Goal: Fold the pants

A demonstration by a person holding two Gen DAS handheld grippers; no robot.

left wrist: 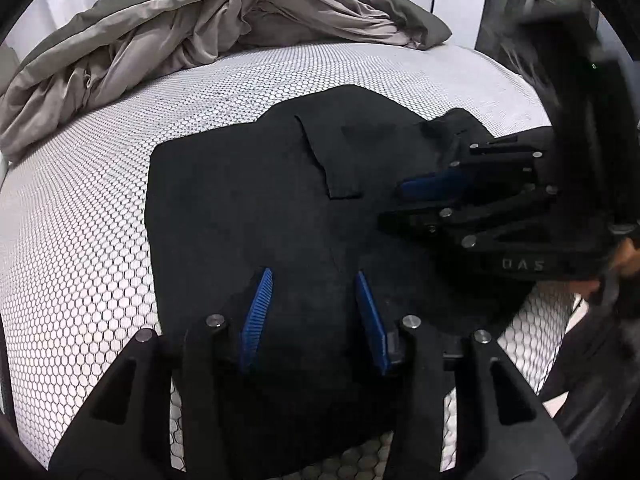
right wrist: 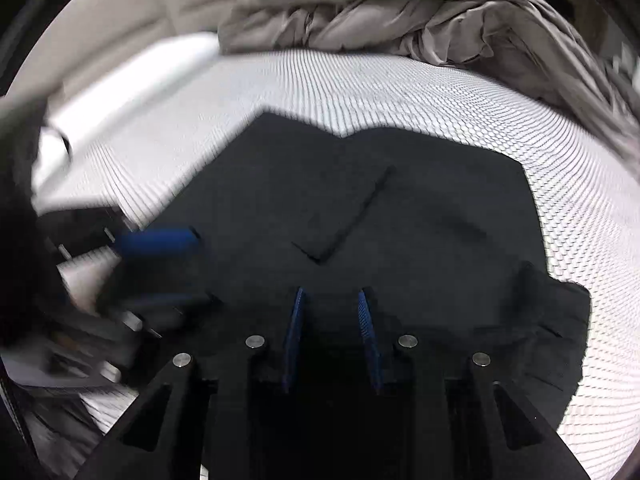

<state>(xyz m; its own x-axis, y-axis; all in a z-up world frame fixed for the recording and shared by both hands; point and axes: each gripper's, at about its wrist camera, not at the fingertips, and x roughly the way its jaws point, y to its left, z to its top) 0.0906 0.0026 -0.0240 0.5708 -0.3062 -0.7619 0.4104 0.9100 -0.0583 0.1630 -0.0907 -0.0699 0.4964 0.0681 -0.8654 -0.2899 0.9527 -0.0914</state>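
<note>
Black pants (left wrist: 248,216) lie folded into a compact block on a white mattress with a honeycomb pattern (left wrist: 80,216); a back pocket (left wrist: 332,160) faces up. My left gripper (left wrist: 314,276) is open just above the near part of the pants, holding nothing. My right gripper (left wrist: 400,200) comes in from the right over the pants; its blue pads (left wrist: 432,182) stand apart. In the right wrist view the pants (right wrist: 400,208) fill the middle, the right gripper (right wrist: 332,294) is open over their near edge, and the left gripper (right wrist: 160,240) shows blurred at the left.
A crumpled grey-brown duvet (left wrist: 168,28) is piled at the far side of the bed and also shows in the right wrist view (right wrist: 400,12). The mattress edge curves away on the right (left wrist: 536,336). A white wall (right wrist: 132,12) lies behind.
</note>
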